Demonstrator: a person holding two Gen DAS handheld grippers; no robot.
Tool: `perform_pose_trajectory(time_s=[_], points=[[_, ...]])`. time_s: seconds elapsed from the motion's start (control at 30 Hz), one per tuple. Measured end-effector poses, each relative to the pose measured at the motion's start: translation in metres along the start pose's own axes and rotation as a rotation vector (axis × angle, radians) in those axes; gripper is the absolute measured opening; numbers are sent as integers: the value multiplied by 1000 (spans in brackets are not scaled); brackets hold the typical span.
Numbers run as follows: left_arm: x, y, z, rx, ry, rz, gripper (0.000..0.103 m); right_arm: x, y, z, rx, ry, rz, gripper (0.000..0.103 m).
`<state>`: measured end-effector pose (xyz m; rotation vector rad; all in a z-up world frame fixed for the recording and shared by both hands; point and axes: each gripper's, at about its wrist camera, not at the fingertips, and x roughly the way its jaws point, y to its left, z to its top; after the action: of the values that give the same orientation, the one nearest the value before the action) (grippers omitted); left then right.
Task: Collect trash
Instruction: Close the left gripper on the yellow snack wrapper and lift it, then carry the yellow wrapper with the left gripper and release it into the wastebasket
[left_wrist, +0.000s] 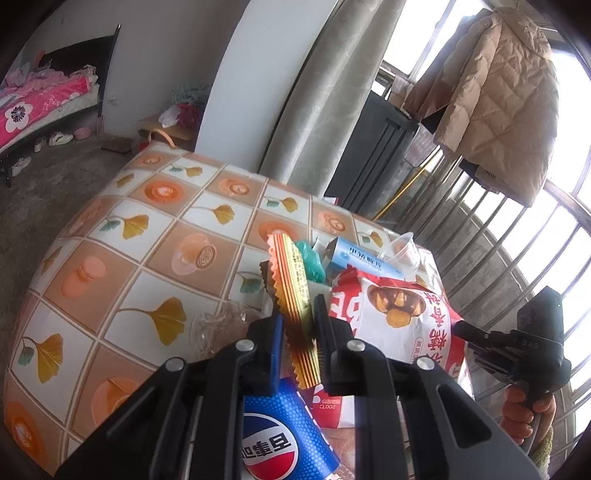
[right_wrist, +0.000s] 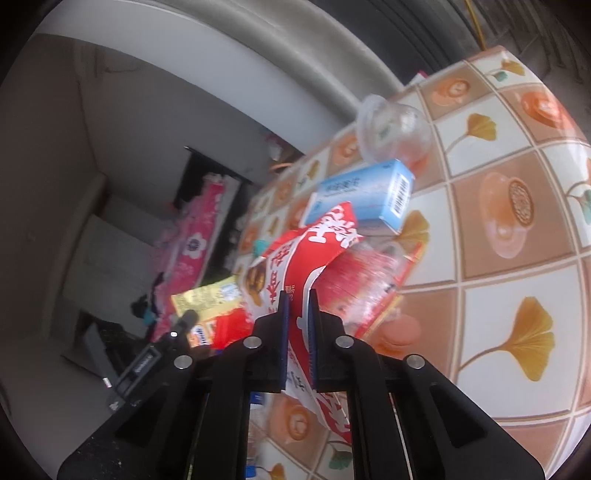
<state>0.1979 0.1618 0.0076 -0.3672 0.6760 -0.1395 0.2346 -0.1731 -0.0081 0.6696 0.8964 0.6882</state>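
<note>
Taking the Pepsi can as landmark, on the patterned bench nearest the left camera: directly above it the left tool is clenched on a gold-and-red striped wrapper, lifted edge-up. Right of the can lies the red-and-white snack bag, and beyond that a blue box and a clear plastic cup, farthest from the can. The right tool pinches a folded edge of that snack bag. Both pickups look made, so the step in hand is lifting. Next, each piece needs carrying to a bin, unseen here, without dragging the neighbouring litter off the bench.
</note>
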Motion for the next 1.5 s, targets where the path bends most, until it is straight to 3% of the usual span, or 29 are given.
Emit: perform_pose_trajectory(time_s=[0.13,0.43,0.63,0.9,1.07,1.2,1.37,1.5], points=[[-10,-4,4,5,-50,-10,14,-9,12,3,-57,-57,72,0],[-39,-16,11,8,-144,-42,12,-26,53,8,-224,-138,167,0],[-65,-23,14,-9,-179,-72,11,-43,68,11,-251,-169,217,0],[-97,-60,4,41,-174,-166,11,-115,67,-4,-274,-274,216,0],[-97,-110,-15,70,-94,-300,11,-177,49,-32,-270,-340,111,0],[-79,-175,-44,129,23,-429,11,-239,24,-62,-251,-397,-45,0],[-30,-288,-109,262,267,-610,11,-301,-17,-97,-185,-425,-346,0],[10,-366,-176,369,472,-688,11,-325,-60,-117,-80,-370,-558,0]])
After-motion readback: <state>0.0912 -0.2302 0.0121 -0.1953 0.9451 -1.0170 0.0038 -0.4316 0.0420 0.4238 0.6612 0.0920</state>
